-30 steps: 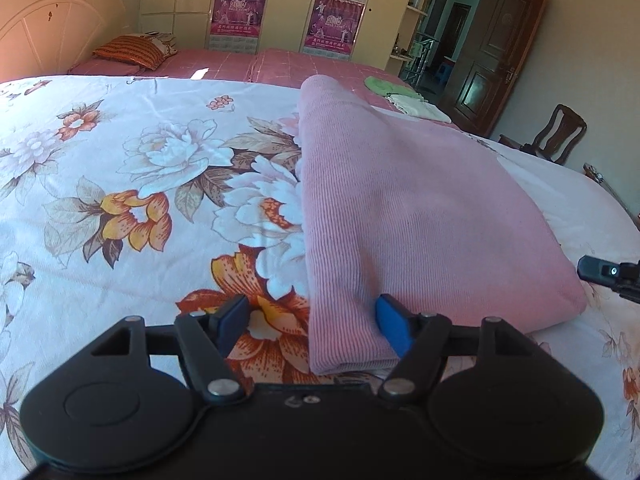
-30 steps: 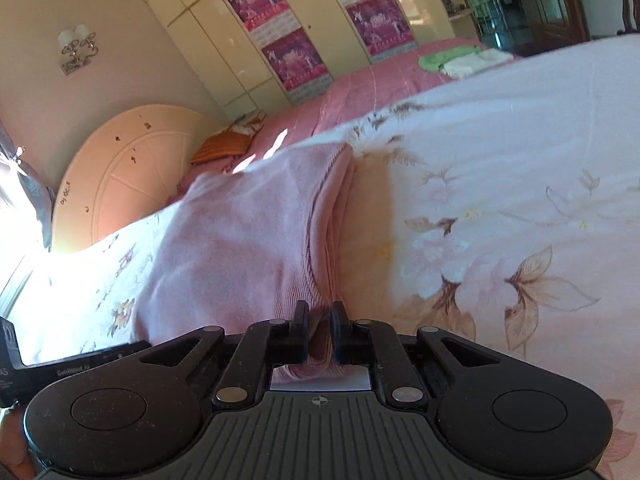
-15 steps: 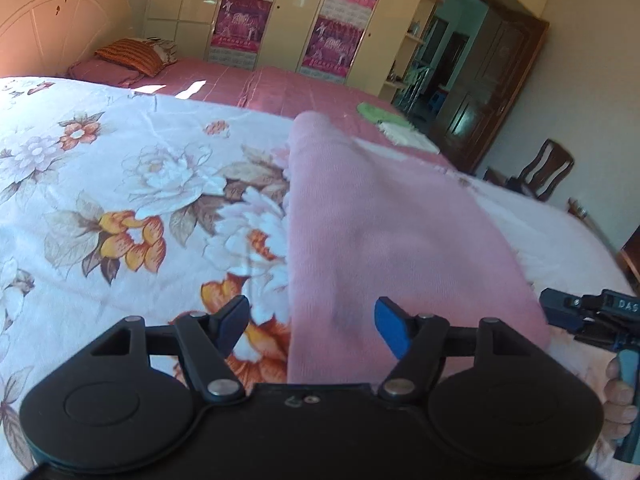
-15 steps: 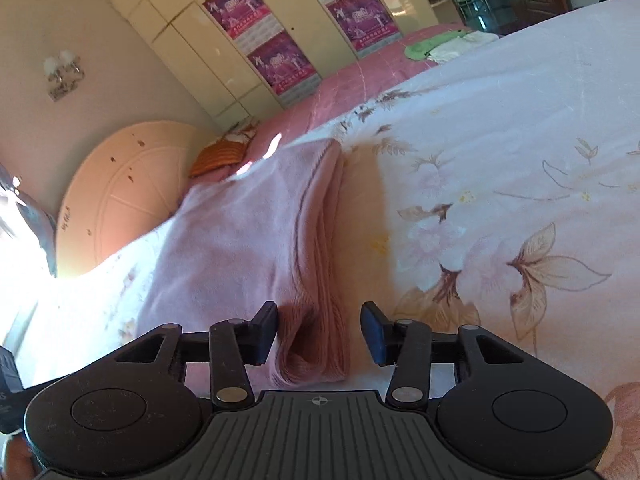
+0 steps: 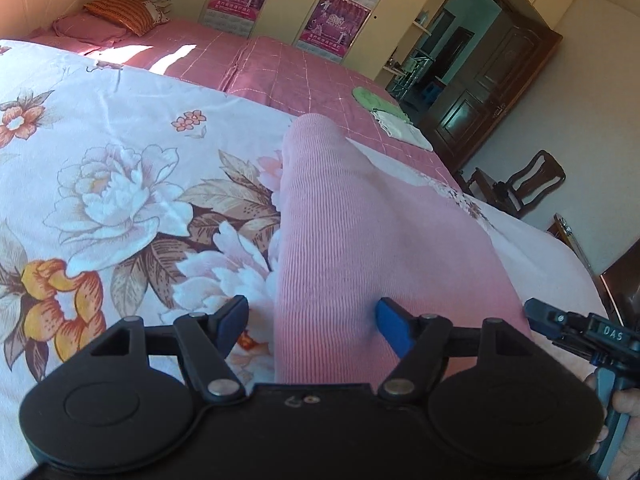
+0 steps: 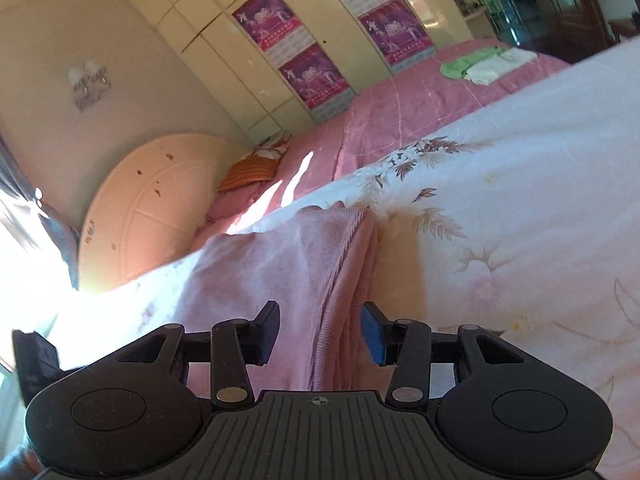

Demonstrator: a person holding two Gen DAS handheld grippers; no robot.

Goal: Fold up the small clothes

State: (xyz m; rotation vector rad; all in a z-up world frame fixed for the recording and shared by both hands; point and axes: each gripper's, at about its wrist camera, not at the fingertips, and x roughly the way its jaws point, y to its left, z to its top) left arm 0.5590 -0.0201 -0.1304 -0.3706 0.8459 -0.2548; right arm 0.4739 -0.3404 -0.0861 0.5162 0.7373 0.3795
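- The pink ribbed garment is seen folded into a long strip, lying on the floral bedsheet that covers the near bed.
- In the left wrist view, the left gripper is held over the near end of the garment, its jaws spread wide; the left edge of the fabric lies between the blue pads without being pressed by them.
- Against the view of a second ago, the left gripper is found farther back along the garment, and more of the far room is shown.
- In the right wrist view, the right gripper is seen with its jaws apart, the garment's stacked right edge lying between the fingertips, untouched.
- A second ago that edge was pinched between closed jaws; the jaws have since been opening and the fabric is now released onto the sheet.
- At the right margin of the left view, the right gripper and part of the hand carrying it are seen.
- On the pink quilted bed beyond, a green cloth and a white cloth are seen lying together.
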